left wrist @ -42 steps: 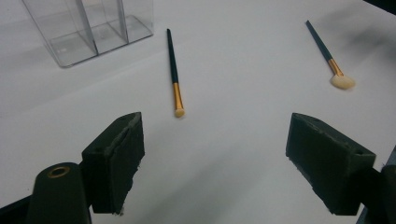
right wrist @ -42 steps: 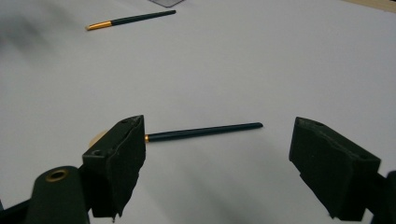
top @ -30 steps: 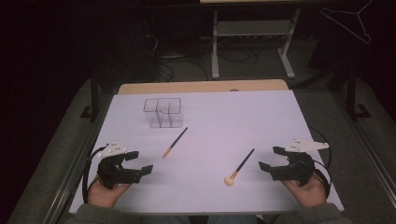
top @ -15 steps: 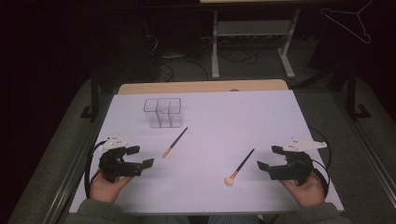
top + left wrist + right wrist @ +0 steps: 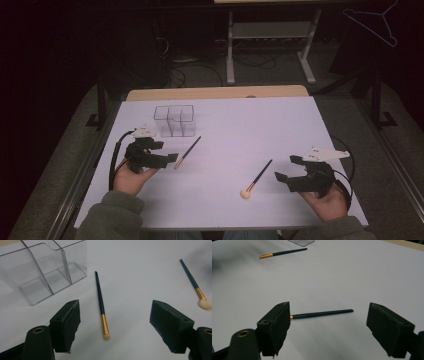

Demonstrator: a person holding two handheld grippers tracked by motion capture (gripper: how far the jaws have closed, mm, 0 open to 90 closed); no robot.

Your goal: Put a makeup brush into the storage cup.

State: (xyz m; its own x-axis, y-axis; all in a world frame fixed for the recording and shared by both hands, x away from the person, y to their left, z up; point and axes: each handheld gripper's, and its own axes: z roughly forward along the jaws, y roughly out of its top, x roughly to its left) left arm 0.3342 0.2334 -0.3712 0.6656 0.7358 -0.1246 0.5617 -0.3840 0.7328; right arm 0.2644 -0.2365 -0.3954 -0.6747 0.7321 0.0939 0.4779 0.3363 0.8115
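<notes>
no readable text, no labels, no brands, no numbers anywhere

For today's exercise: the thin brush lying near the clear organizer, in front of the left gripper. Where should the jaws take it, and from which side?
Grip the thin brush at mid-handle, just above the gold ferrule, probably from straight above. It lies flat on the white table, so only its sides are free; set the open left gripper with its jaws across the handle, clear of the clear organizer.
</notes>
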